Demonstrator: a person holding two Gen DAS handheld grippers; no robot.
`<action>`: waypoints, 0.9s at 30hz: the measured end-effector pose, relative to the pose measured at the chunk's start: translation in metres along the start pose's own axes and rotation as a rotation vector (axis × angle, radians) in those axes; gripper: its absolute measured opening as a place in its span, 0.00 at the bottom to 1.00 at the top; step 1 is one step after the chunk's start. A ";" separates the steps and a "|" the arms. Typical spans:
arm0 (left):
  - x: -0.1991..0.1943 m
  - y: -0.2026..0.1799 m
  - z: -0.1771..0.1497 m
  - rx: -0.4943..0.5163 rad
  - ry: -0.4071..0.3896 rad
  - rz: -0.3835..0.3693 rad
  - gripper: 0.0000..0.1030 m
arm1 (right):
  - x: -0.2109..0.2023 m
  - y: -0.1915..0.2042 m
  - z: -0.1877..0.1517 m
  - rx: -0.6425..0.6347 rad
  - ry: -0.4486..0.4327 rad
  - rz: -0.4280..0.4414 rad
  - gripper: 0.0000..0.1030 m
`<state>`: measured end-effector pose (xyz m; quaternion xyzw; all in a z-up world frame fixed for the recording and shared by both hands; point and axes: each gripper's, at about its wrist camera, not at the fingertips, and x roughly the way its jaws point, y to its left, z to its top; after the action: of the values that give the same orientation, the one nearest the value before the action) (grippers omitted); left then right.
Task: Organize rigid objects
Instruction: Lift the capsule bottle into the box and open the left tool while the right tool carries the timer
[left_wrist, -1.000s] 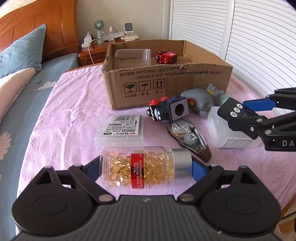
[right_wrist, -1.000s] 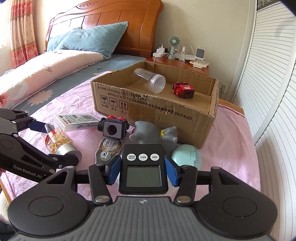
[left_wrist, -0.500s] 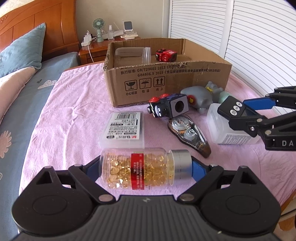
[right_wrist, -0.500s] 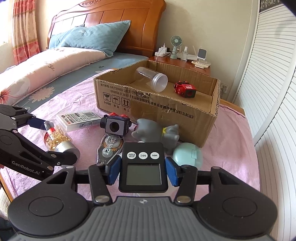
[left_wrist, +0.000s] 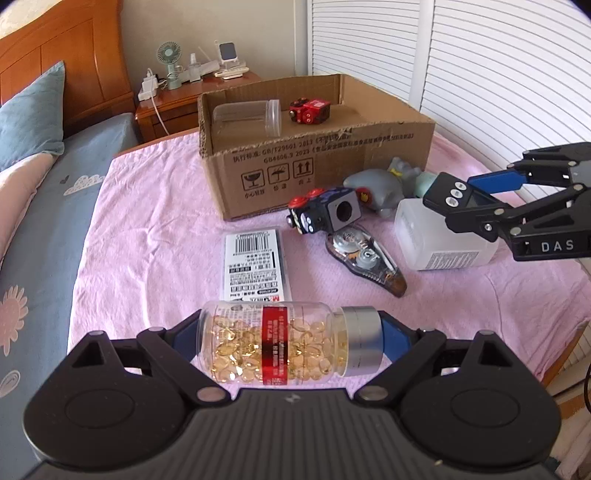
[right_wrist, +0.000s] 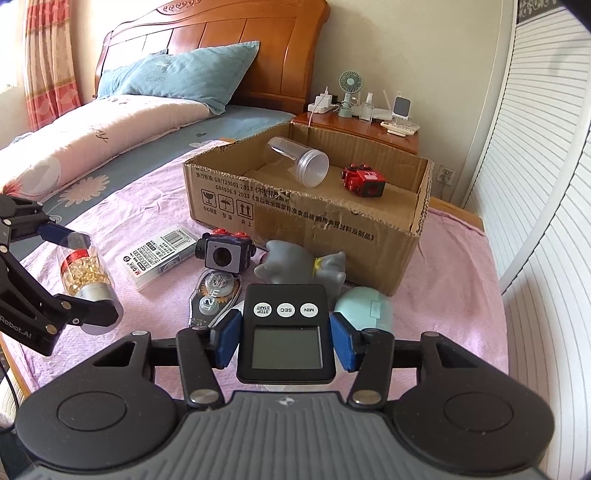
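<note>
My left gripper (left_wrist: 291, 338) is shut lengthwise on a clear capsule bottle (left_wrist: 280, 343) with a silver cap, lifted off the pink cloth; the bottle (right_wrist: 83, 273) also shows at the left of the right wrist view. My right gripper (right_wrist: 286, 341) is shut on a black digital timer (right_wrist: 286, 332), held above the cloth, and that timer (left_wrist: 448, 194) shows at the right of the left wrist view. An open cardboard box (left_wrist: 317, 166) stands behind, holding a clear jar (left_wrist: 251, 118) and a red toy (left_wrist: 309, 110).
On the pink cloth (left_wrist: 155, 229) lie a flat labelled case (left_wrist: 255, 264), a black cube toy (left_wrist: 325, 214), a correction tape (left_wrist: 365, 260), a grey animal toy (left_wrist: 380, 186), a white bottle (left_wrist: 439, 240) and a teal egg (right_wrist: 365, 308). A nightstand (right_wrist: 369, 129) stands behind.
The left gripper with the bottle has risen a little and rolled slightly, so the objects on the cloth sit farther away. The right gripper and timer have barely moved.
</note>
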<state>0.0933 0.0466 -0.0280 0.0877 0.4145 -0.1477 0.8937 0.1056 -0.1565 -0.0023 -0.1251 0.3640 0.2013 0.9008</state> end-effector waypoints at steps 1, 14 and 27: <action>-0.002 0.001 0.002 0.004 -0.001 -0.006 0.90 | -0.002 0.000 0.002 -0.005 -0.003 0.000 0.55; -0.013 0.018 0.089 0.007 -0.124 -0.068 0.90 | -0.013 -0.022 0.043 -0.039 -0.093 -0.026 0.55; 0.066 0.031 0.159 -0.011 -0.116 0.000 0.90 | 0.005 -0.048 0.080 -0.009 -0.128 -0.052 0.55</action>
<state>0.2578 0.0184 0.0239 0.0743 0.3629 -0.1502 0.9166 0.1794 -0.1683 0.0544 -0.1254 0.3012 0.1868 0.9266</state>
